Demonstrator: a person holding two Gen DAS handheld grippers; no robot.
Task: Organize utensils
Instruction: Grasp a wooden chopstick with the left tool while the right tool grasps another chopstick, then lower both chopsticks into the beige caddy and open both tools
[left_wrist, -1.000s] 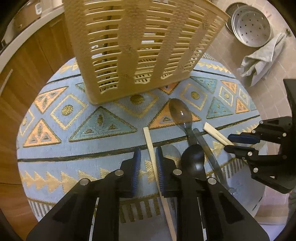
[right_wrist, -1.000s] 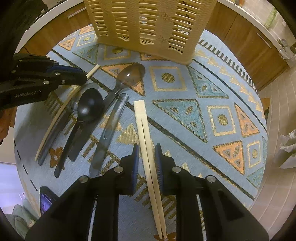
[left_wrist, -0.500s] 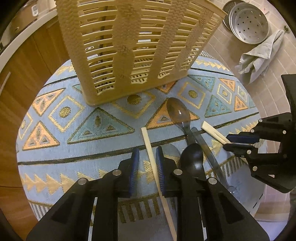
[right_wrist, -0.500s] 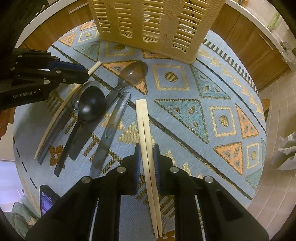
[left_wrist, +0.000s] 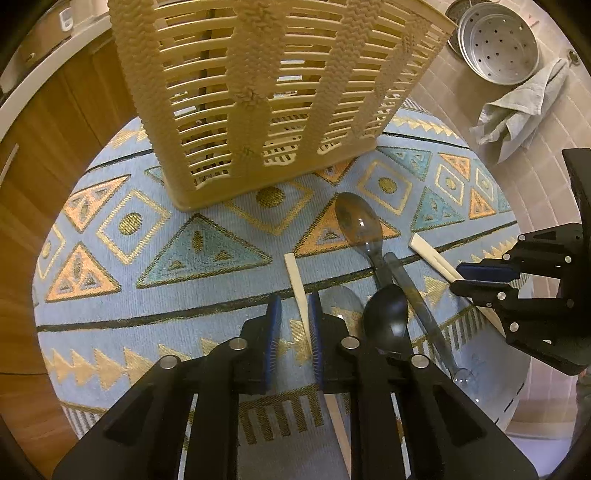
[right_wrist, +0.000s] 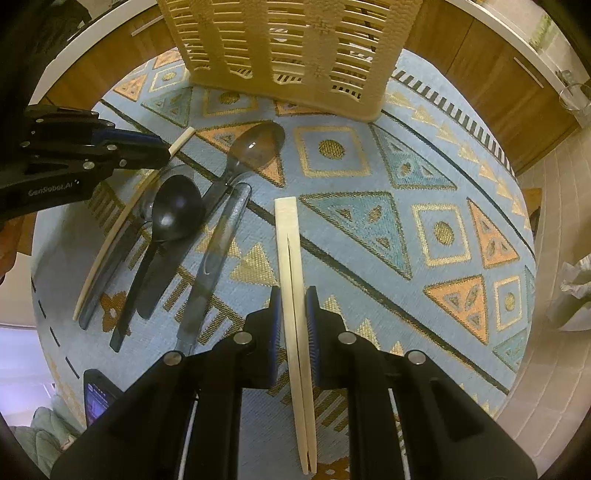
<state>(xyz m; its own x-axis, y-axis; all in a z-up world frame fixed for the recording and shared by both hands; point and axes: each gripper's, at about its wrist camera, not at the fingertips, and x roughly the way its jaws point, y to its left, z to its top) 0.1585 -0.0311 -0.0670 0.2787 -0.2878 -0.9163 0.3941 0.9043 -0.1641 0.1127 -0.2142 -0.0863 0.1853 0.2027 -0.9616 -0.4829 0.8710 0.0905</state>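
A cream slatted utensil basket stands at the back of a round table with a patterned blue cloth; it also shows in the right wrist view. My left gripper straddles a single pale chopstick, jaws narrowly apart, the stick against the right pad. My right gripper straddles a pair of chopsticks, jaws close on both sides. Between them lie a clear brown spoon, a black spoon and a clear knife.
A metal steamer tray and a grey towel are on the tiled floor at right. Wooden cabinets ring the table. A phone lies at the table's near left edge.
Both grippers have moved forward toward the basket along their chopsticks. The right jaws have narrowed around the chopstick pair.
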